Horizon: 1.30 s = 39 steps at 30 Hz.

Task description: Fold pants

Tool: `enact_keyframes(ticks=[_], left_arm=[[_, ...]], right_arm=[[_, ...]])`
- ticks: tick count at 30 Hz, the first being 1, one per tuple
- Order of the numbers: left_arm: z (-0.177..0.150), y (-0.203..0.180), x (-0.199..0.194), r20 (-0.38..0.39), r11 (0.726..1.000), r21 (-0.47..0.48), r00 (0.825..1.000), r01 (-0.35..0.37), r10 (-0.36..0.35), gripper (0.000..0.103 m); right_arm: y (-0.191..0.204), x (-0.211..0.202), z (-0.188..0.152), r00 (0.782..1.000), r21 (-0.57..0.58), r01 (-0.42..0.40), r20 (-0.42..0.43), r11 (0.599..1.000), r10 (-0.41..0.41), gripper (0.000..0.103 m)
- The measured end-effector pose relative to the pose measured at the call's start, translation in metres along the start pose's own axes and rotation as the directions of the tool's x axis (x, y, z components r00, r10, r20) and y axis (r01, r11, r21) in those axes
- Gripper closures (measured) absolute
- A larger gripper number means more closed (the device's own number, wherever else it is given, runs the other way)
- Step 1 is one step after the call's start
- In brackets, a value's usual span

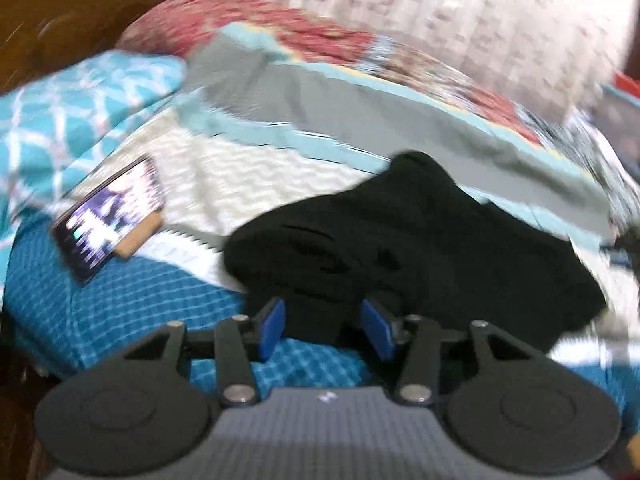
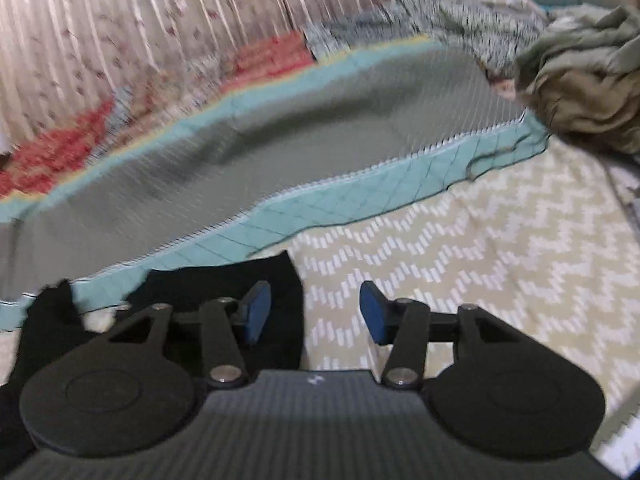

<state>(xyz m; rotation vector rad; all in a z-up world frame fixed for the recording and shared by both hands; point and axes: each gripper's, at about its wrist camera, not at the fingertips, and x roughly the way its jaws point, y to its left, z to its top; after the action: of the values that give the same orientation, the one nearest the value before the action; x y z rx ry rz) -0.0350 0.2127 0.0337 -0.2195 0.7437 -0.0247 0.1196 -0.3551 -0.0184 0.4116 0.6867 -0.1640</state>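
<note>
Pants (image 1: 400, 248) lie bunched at centre frame on the bed (image 1: 132, 304): soft, light, limp, best pinched at an edge. Left gripper (image 1: 324, 330) and right gripper (image 2: 312, 314) both gape, holding nothing.

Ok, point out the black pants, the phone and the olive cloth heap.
black pants (image 1: 400, 248), left wrist view, middle of the bunched fabric.
phone (image 1: 110, 220), left wrist view, centre of its screen.
olive cloth heap (image 2: 588, 80), right wrist view, middle of the pile.

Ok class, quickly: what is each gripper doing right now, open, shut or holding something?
Left gripper: open, holding nothing, black pants between and beyond its fingers.
Right gripper: open, holding nothing, over the pants' edge and the zigzag bedsheet.
</note>
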Motion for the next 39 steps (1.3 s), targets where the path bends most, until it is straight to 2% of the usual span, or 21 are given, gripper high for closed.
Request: enact_keyframes(ticks=[4,9,10,11,12,13,14,15,18,22,26,28,30,31,32,33,34,35,36,38,39], left_arm=[[0.005,0.014,0.014,-0.034,0.997,-0.071,0.999,-0.019,0.016,0.055],[0.000,-0.014,0.055,-0.159,0.995,-0.059,0.983,0.080,-0.088,0.044],[-0.004,-0.019,0.059,-0.171,0.994,-0.058,0.980,0.097,-0.106,0.044],[-0.006,-0.027,0.067,-0.188,0.992,-0.052,0.975,0.115,-0.122,0.044],[-0.009,-0.035,0.075,-0.209,0.991,-0.045,0.968,0.129,-0.136,0.050],[-0.011,-0.041,0.081,-0.227,0.990,-0.036,0.963,0.137,-0.142,0.058],[-0.014,-0.047,0.086,-0.245,0.989,-0.022,0.958,0.145,-0.146,0.085],[-0.015,-0.051,0.092,-0.262,0.989,-0.008,0.954,0.147,-0.143,0.095],[-0.015,-0.056,0.085,-0.240,0.987,0.033,0.960,0.157,-0.145,0.096],[-0.015,-0.052,0.059,-0.187,0.972,0.049,0.958,0.230,-0.217,0.097],[-0.020,-0.042,0.033,-0.161,0.948,0.064,0.941,0.312,-0.299,0.097],[-0.023,-0.034,0.021,-0.150,0.938,0.084,0.935,0.337,-0.322,0.097],[-0.027,-0.023,0.008,-0.138,0.927,0.106,0.929,0.359,-0.344,0.096],[-0.027,-0.018,0.003,-0.139,0.924,0.113,0.926,0.366,-0.350,0.096],[-0.028,-0.012,0.000,-0.142,0.921,0.120,0.925,0.370,-0.353,0.095],[-0.028,-0.006,-0.002,-0.138,0.925,0.121,0.929,0.359,-0.343,0.094],[-0.026,0.000,-0.004,-0.121,0.935,0.118,0.939,0.336,-0.322,0.092],[-0.022,0.010,-0.004,-0.097,0.950,0.100,0.953,0.296,-0.287,0.083],[-0.018,0.020,-0.003,-0.079,0.963,0.064,0.964,0.260,-0.255,0.066],[-0.007,0.046,0.005,-0.036,0.980,-0.079,0.982,0.185,-0.188,0.045],[-0.001,0.055,0.011,-0.021,0.976,-0.140,0.985,0.166,-0.171,0.044]], right_arm=[[0.002,0.041,0.011,0.998,0.074,0.003,-0.067,0.997,0.002,0.051],[0.007,0.073,0.007,0.988,0.138,0.005,-0.154,0.990,0.016,0.054],[0.012,0.073,0.004,0.988,0.123,0.000,-0.153,0.992,0.019,0.063],[0.020,0.071,0.000,0.990,0.074,0.012,-0.143,0.997,-0.001,0.087],[0.026,0.069,-0.003,0.990,0.032,0.017,-0.143,0.999,-0.012,0.096],[0.029,0.064,-0.004,0.990,0.026,0.021,-0.143,0.999,-0.017,0.097],[0.029,0.054,-0.002,0.992,0.052,0.009,-0.128,0.999,-0.002,0.097],[0.027,0.037,0.002,0.996,0.084,-0.014,-0.088,0.996,0.022,0.097],[0.024,-0.029,0.020,0.995,0.144,-0.074,0.074,0.987,0.064,0.097],[0.022,-0.134,0.040,0.956,0.139,-0.103,0.286,0.985,0.060,0.097],[0.024,-0.209,0.040,0.913,0.099,0.003,0.405,0.995,-0.043,0.097],[0.020,-0.229,0.027,0.909,0.094,0.069,0.404,0.993,-0.102,0.096],[0.011,-0.231,0.014,0.910,0.090,0.159,0.373,0.983,-0.181,0.094],[0.008,-0.231,0.006,0.899,0.085,0.222,0.367,0.971,-0.237,0.088],[0.003,-0.228,0.000,0.889,0.078,0.285,0.350,0.955,-0.294,0.067],[-0.005,-0.222,-0.006,0.885,0.087,0.336,0.313,0.938,-0.346,0.055],[-0.014,-0.218,-0.010,0.884,0.116,0.353,0.285,0.928,-0.372,0.054],[-0.019,-0.217,-0.013,0.889,0.155,0.343,0.264,0.926,-0.373,0.054],[-0.021,-0.211,-0.013,0.906,0.176,0.309,0.243,0.935,-0.345,0.054],[-0.004,-0.197,-0.006,0.946,0.139,0.228,0.204,0.964,-0.253,0.054],[0.015,-0.184,0.000,0.967,0.090,0.169,0.180,0.981,-0.183,0.054]])
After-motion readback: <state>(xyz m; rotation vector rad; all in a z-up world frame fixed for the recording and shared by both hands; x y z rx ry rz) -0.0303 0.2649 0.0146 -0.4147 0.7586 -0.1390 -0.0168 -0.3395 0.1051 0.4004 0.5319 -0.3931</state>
